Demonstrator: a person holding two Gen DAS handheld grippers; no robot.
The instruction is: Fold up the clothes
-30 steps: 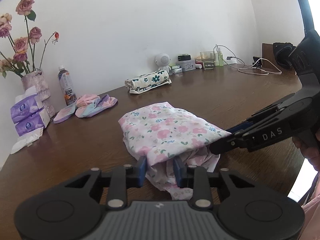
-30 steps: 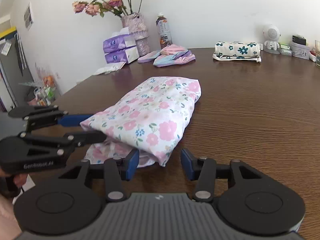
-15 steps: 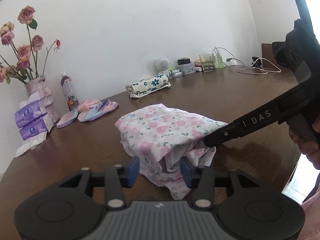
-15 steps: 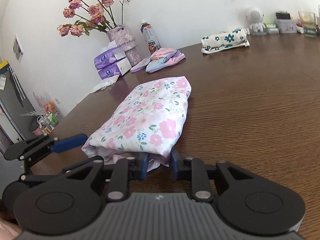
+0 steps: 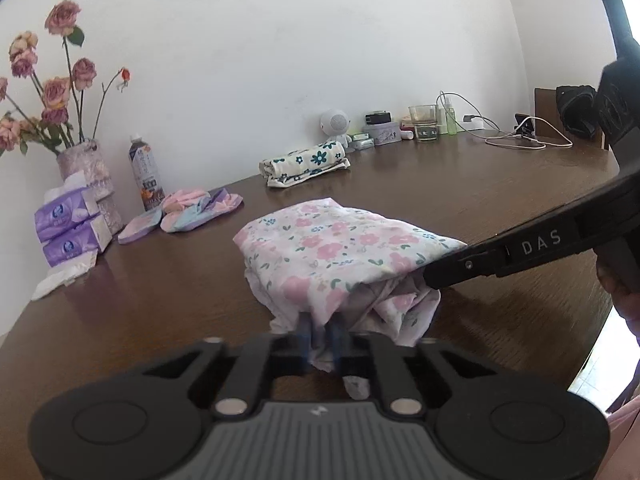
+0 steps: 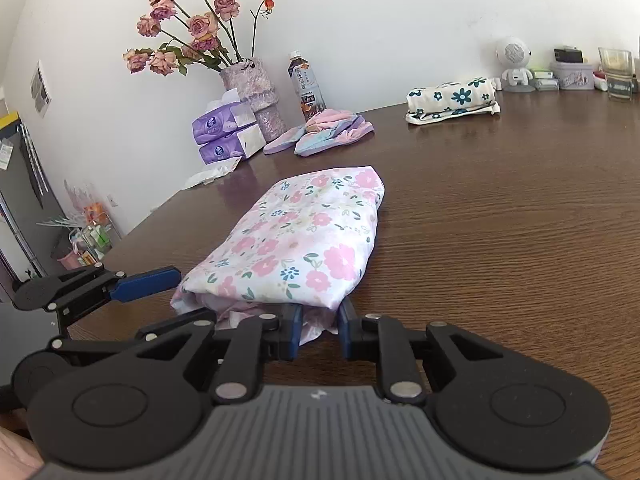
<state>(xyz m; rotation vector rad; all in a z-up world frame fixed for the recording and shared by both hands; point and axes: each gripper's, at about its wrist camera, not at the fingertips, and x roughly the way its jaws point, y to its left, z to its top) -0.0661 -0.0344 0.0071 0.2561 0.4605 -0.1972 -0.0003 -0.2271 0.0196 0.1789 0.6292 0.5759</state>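
Floral garment point(image 6: 304, 236), half-folded, flat on the bench point(image 6: 500, 216). Could spill loose inner layers if lifted unevenly. Near hem right at both tools: left tool point(image 5: 320, 334) pressed together on bunched fabric, right tool point(image 6: 318, 326) closing around the corner, not fully clamped yet.

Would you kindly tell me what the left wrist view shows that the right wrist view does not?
Only the left wrist view shows the white charging cable at the table's far end and the black bag beyond it.

Only the right wrist view shows the grey cabinet and the cluttered rack beside the table.

Both show the pink floral garment, the rose vase, the drink bottle, the tissue packs and the rolled blue-flowered cloth.
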